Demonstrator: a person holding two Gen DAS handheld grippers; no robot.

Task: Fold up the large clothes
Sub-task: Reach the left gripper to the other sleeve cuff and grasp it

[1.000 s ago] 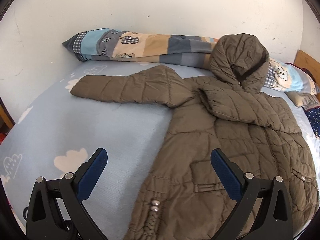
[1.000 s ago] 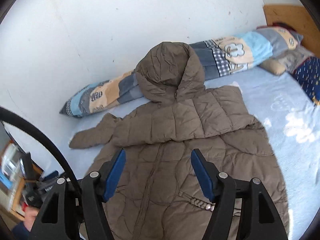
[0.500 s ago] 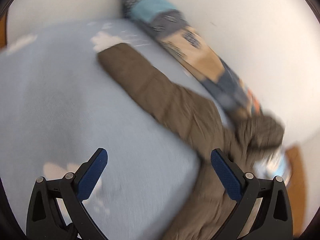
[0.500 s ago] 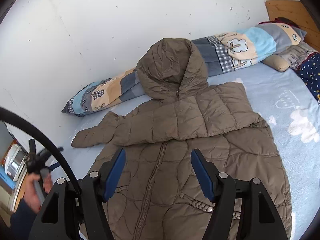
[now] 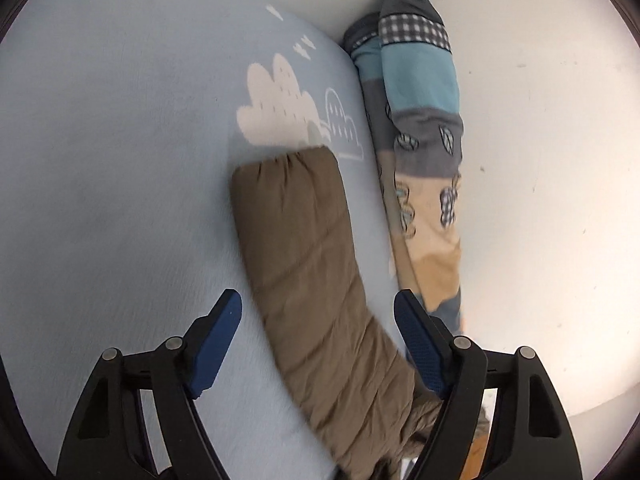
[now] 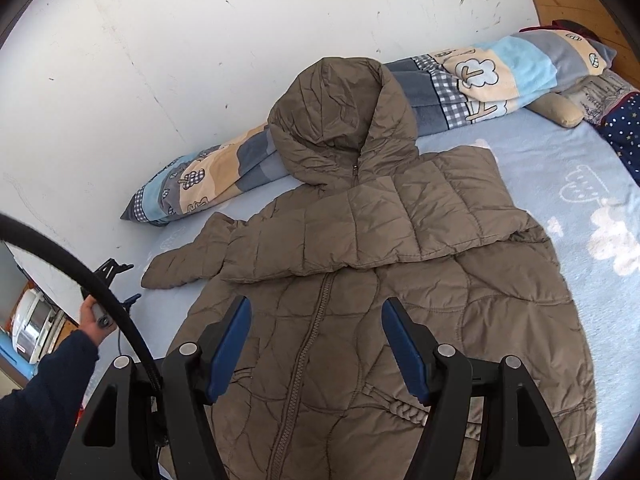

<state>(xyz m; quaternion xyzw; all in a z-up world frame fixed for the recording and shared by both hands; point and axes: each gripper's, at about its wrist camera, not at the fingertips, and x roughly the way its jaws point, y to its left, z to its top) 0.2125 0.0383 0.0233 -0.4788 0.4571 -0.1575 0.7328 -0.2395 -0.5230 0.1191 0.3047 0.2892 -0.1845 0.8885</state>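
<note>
The left tool [image 5: 318, 314] is closing astride the jacket [image 6: 380, 300] sleeve [image 5: 304, 264], seemingly not yet pinching; the right tool [image 6: 316, 322] hangs spread over the jacket front.

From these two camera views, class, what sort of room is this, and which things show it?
Most likely a bedroom: a brown hooded jacket lies spread on a bed with a blue cloud-print sheet, a long patchwork bolster pillow runs along the white wall, and a wooden headboard stands at the end.
</note>
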